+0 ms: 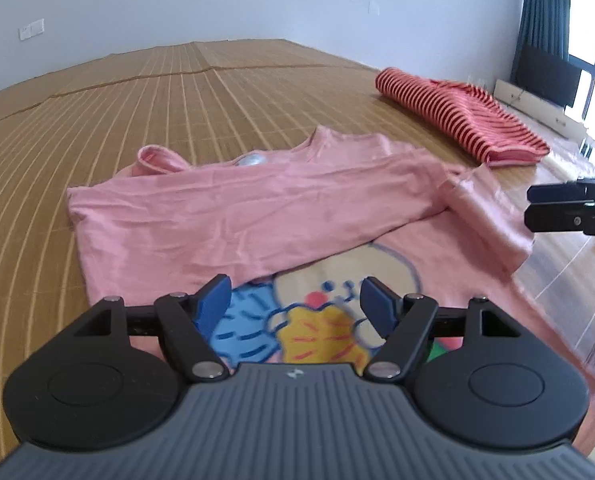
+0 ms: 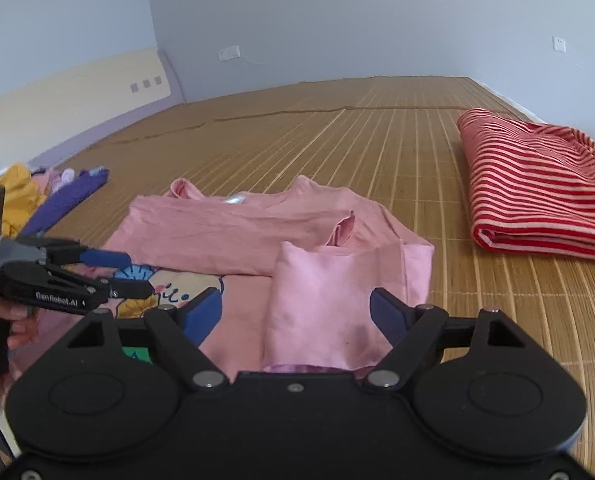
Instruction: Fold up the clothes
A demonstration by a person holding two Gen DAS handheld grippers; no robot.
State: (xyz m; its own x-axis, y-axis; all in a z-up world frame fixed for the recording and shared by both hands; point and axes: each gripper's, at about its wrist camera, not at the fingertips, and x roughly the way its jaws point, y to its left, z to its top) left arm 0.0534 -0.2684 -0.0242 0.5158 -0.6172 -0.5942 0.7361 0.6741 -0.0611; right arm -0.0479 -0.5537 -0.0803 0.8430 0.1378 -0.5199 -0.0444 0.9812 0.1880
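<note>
1. The pink t-shirt (image 1: 233, 216) lies on the bamboo mat (image 1: 145, 92), front side up with a cartoon print (image 1: 297, 320) of blue, yellow and cream shapes. Its top part is folded down across the body, and one sleeve (image 2: 317, 304) is folded in over the chest, pretty wrinkly overall.
2. The left gripper (image 1: 295, 306) hovers over the print with its blue pads spread wide, nothing between them. The right gripper (image 2: 295, 312) also has its pads wide apart, straddling the folded sleeve (not pinching it as far as I can see).
3. The shirt's near hem runs under both grippers. Loads of bare mat beyond the collar toward the wall, and a free strip between the shirt and the striped garment (image 2: 537, 184).
4. Count: one pink shirt, one folded red-striped piece off to the right, one small pile of unfolded clothes (image 2: 45, 196) (yellow and purple) at the left edge, two grippers.
</note>
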